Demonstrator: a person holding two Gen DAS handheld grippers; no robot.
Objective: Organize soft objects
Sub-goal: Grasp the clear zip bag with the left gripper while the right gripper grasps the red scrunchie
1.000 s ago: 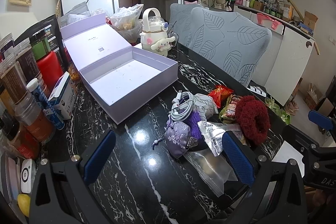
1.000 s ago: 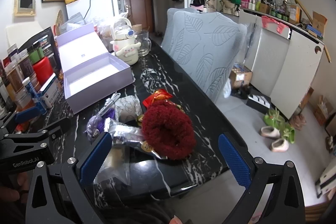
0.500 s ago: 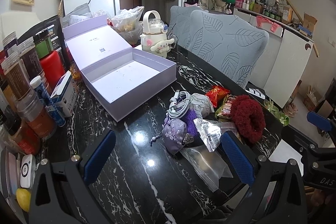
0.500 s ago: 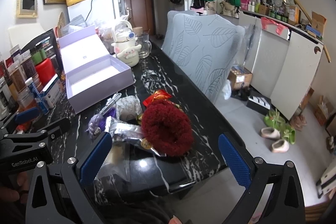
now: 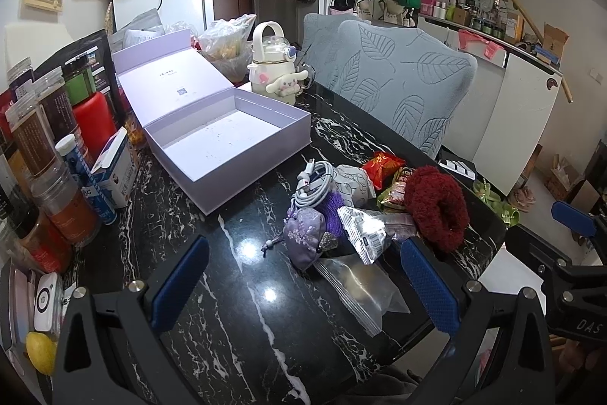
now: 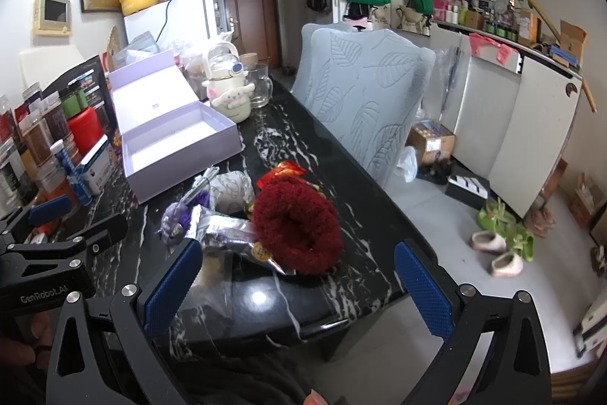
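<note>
Right wrist: red scrunchie (image 6: 297, 221) near table edge (image 6: 356, 310).

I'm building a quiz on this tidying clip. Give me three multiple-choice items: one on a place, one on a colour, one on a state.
1. Where is the fluffy scrunchie?
A. inside the box
B. on the table by the snack packets
C. on the chair

2. What colour is the open box?
A. lilac
B. green
C. red

3. How is the right claw?
A. shut on the scrunchie
B. shut on nothing
C. open

Answers: B, it lies on the black marble table among the packets; A, its walls and lid are pale purple; C, its blue pads stand wide apart, holding nothing.
</note>
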